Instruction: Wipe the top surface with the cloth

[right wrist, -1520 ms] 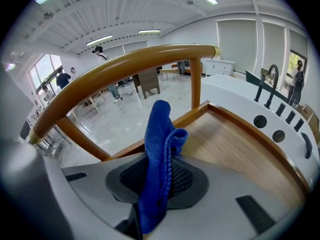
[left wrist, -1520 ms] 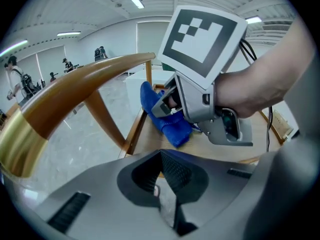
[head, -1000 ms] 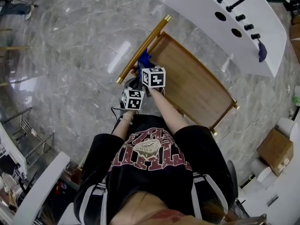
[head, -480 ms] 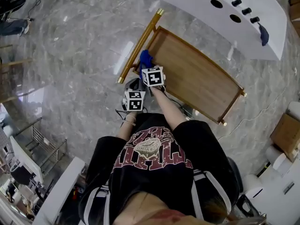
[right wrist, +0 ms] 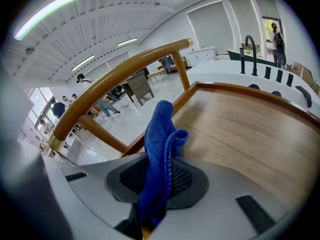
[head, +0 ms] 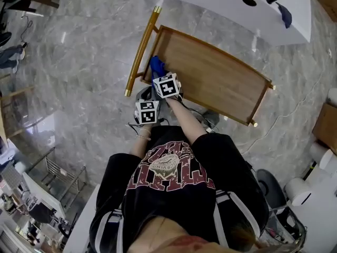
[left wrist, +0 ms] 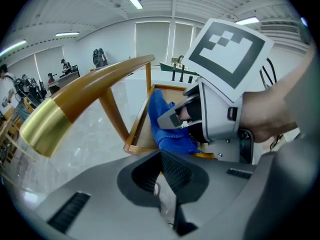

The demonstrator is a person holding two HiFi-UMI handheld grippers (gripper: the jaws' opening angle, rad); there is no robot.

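Note:
The blue cloth [head: 157, 65] hangs bunched from my right gripper [head: 159, 74], which is shut on it over the handle end of the wooden top surface [head: 216, 75]. In the right gripper view the cloth [right wrist: 159, 149] stands up between the jaws of that gripper [right wrist: 152, 184], with the wood top [right wrist: 245, 129] beyond it. My left gripper [head: 143, 96] is just beside and behind the right one, off the tray's near corner. Its jaws [left wrist: 167, 176] are shut with nothing in them. From there I see the cloth [left wrist: 167, 129] and the right gripper [left wrist: 175, 118].
A wood and brass handle bar [head: 140, 51] runs along the tray's left end, close to both grippers. A white counter [head: 210, 7] with black knobs and a dark cloth [head: 285, 16] stands beyond the tray. Cables [head: 209, 119] lie on the marble floor by the near rail.
The head view has shifted, so the tray sits more level in the picture. The right gripper keeps the cloth at the tray's handle end. The left gripper stays beside it.

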